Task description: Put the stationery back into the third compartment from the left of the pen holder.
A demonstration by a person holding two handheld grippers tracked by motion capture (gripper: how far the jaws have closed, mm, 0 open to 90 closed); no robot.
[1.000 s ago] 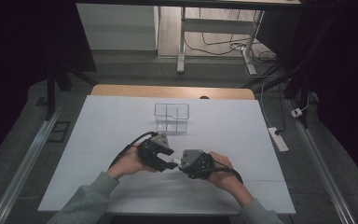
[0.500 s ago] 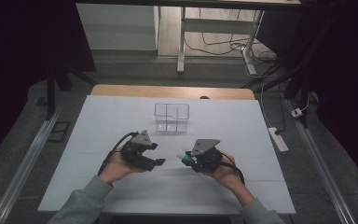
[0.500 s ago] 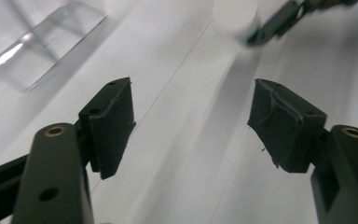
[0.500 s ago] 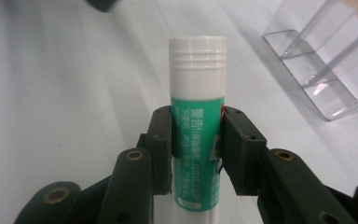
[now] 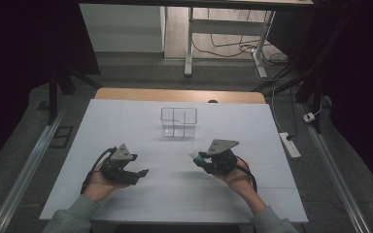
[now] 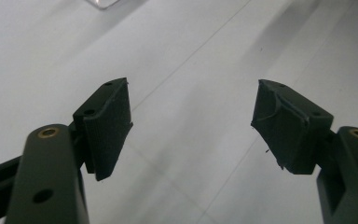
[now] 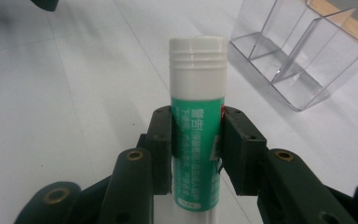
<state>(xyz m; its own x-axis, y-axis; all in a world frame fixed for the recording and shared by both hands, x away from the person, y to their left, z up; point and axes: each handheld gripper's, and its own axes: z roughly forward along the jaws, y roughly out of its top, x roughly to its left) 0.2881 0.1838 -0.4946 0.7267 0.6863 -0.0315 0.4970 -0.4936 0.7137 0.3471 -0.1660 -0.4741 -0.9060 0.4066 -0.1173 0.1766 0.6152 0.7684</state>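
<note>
**Two grippers apart on a white desk**

The left gripper (image 5: 143,172) lies low near the desk's (image 5: 252,131) front left, its jaws parted after just opening, with nothing between them. The right gripper (image 5: 197,156), well apart from it, is clamped on a green glue stick (image 5: 196,156) with a white cap pointing left. A clear divided box (image 5: 178,122) stands farther back, near the middle, beyond both hands.
</note>
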